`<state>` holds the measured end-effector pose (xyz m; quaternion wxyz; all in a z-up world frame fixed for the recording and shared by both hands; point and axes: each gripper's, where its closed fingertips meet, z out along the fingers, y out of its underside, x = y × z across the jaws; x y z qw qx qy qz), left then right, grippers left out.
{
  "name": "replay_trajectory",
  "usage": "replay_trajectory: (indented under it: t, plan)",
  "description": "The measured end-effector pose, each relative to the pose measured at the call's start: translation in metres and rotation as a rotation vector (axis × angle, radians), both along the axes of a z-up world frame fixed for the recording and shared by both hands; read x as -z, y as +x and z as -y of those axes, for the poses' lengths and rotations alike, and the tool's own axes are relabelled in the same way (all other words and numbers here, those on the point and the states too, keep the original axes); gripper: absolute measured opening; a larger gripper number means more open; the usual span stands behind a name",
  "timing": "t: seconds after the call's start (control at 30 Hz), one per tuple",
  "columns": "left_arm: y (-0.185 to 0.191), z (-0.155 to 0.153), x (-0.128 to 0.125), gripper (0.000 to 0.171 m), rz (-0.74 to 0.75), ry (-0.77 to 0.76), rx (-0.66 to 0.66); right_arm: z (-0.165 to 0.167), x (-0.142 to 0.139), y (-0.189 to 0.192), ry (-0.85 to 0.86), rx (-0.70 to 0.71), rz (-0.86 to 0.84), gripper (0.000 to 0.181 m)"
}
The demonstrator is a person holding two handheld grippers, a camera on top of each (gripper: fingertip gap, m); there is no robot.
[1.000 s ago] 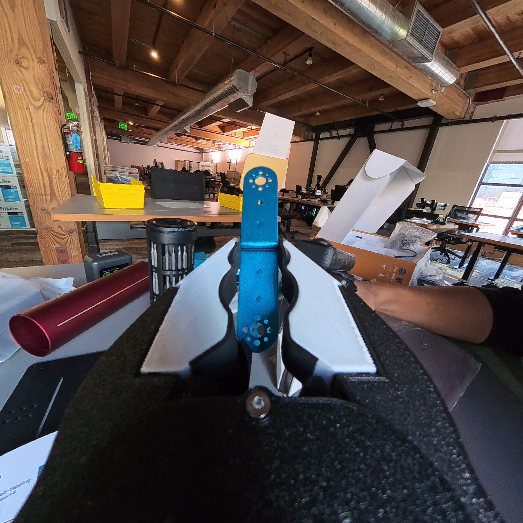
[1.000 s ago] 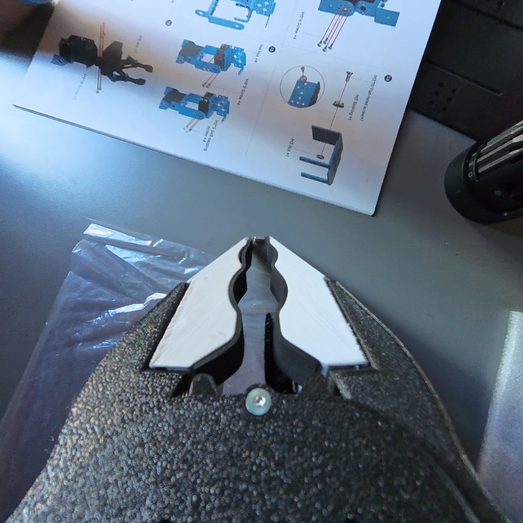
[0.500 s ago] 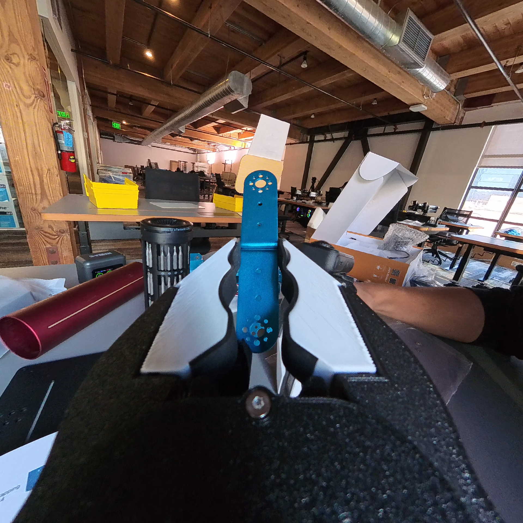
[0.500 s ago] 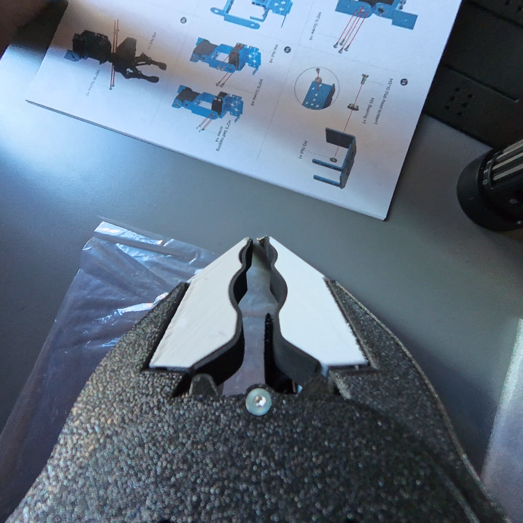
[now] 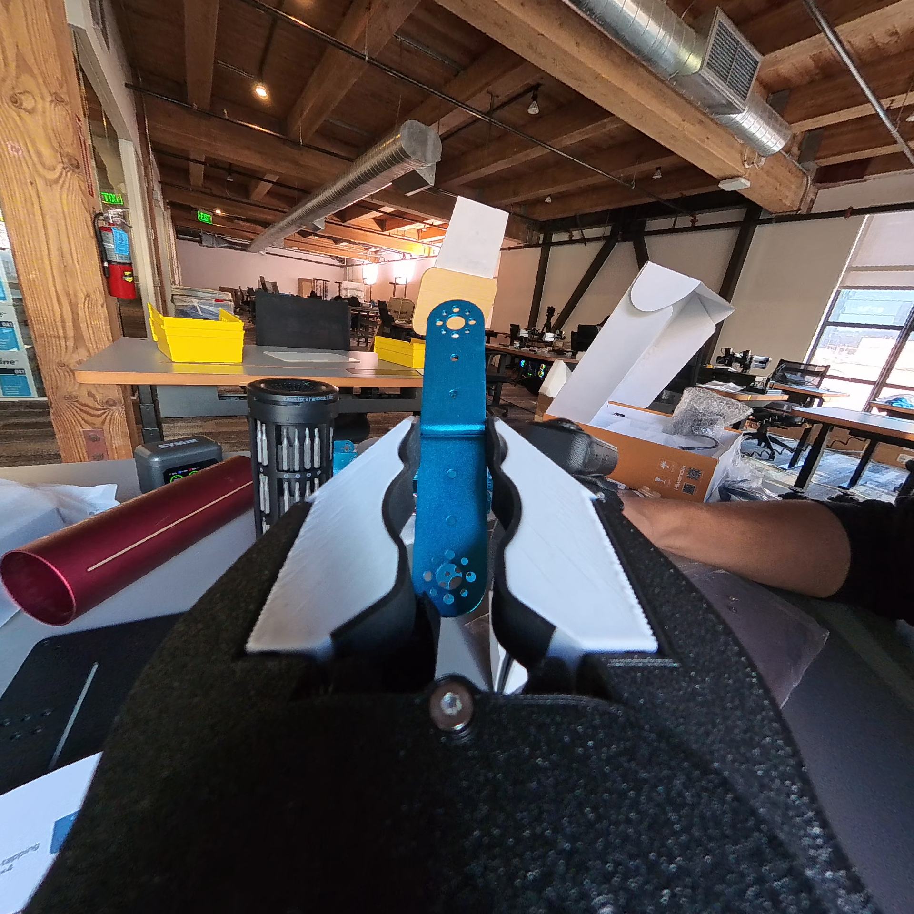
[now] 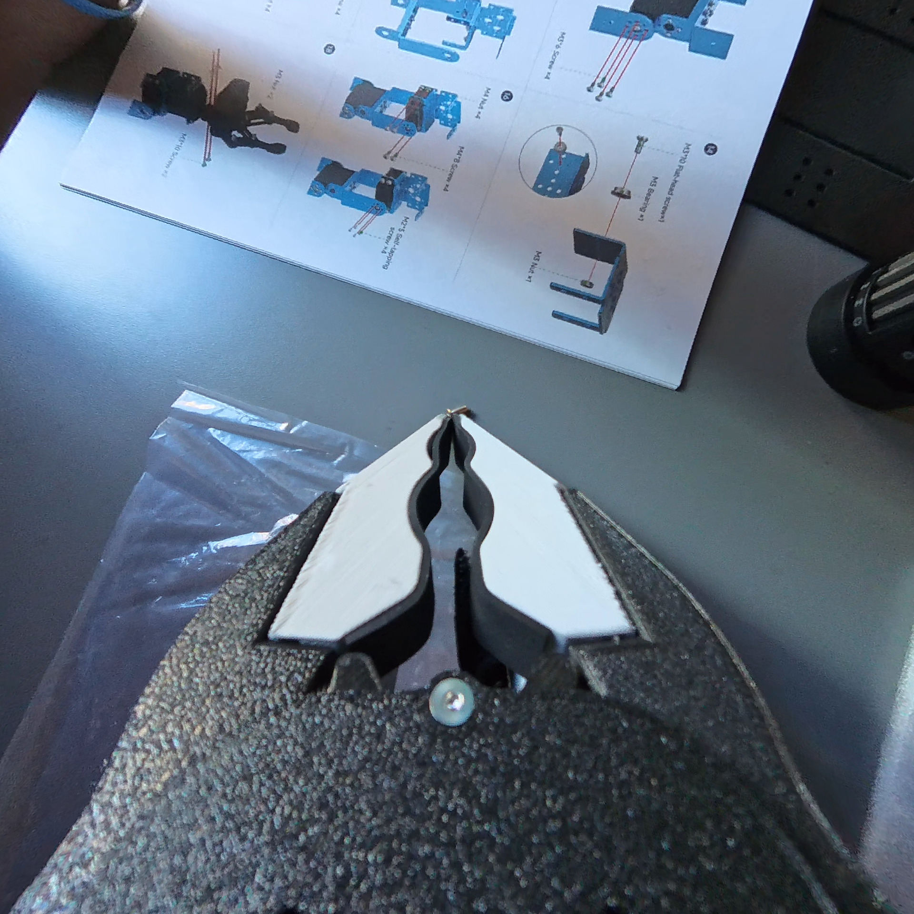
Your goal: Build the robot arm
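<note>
My left gripper (image 5: 451, 431) is shut on a blue metal bracket (image 5: 451, 455) with round hole patterns at both ends. The bracket stands upright between the fingers, above the table. My right gripper (image 6: 454, 418) is shut, pinching a tiny screw (image 6: 459, 410) at its very tips. It hovers over the grey table (image 6: 247, 336), just past the edge of a clear plastic bag (image 6: 198, 494). An instruction sheet (image 6: 445, 163) with blue assembly drawings lies ahead of it. A person's forearm (image 5: 732, 539) reaches in from the right in the left wrist view.
A red tube (image 5: 123, 534) lies at left, beside a black screwdriver bit holder (image 5: 292, 445), which also shows in the right wrist view (image 6: 865, 336). A grey device (image 5: 178, 465) and an open orange and white box (image 5: 643, 445) stand behind. A black plate (image 5: 54, 702) lies near left. My right fingertips sit around 20 cm from my left ones.
The right gripper's view has shifted so the instruction sheet sits closer and further right; its tips stay shut on the screw. The left gripper still holds the blue bracket, with little movement.
</note>
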<state>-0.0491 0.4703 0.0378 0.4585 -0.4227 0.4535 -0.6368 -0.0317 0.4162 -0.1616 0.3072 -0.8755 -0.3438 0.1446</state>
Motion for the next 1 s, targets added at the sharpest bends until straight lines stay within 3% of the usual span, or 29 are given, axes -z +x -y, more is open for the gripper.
replay_trajectory:
  t: [0.17,0.37,0.5,0.6,0.77,0.93,1.0]
  plan:
    - [-0.001,0.000,0.000,0.025,0.003,0.000,0.000,0.005,-0.011,-0.004,-0.025,-0.010,-0.102,0.000]
    - [-0.001,0.007,0.000,0.025,0.003,0.007,0.041,0.019,-0.055,-0.005,-0.100,0.009,-0.495,0.000]
    - [0.007,0.026,0.015,0.024,-0.074,0.012,0.144,0.042,-0.086,0.000,-0.085,-0.006,-0.696,0.000]
    - [0.019,0.047,0.042,0.024,-0.209,0.052,0.243,0.070,-0.097,0.006,-0.036,-0.047,-0.715,0.000]
    - [0.040,0.065,0.096,0.024,-0.459,0.098,0.308,0.107,-0.095,0.023,0.052,-0.059,-0.555,0.000]
    - [0.051,0.087,0.101,0.024,-0.520,-0.048,0.491,0.113,-0.102,0.035,0.083,-0.041,-0.636,0.000]
    - [0.055,0.093,0.102,0.024,-0.545,-0.040,0.514,0.110,-0.095,0.043,0.049,-0.010,-0.634,0.000]
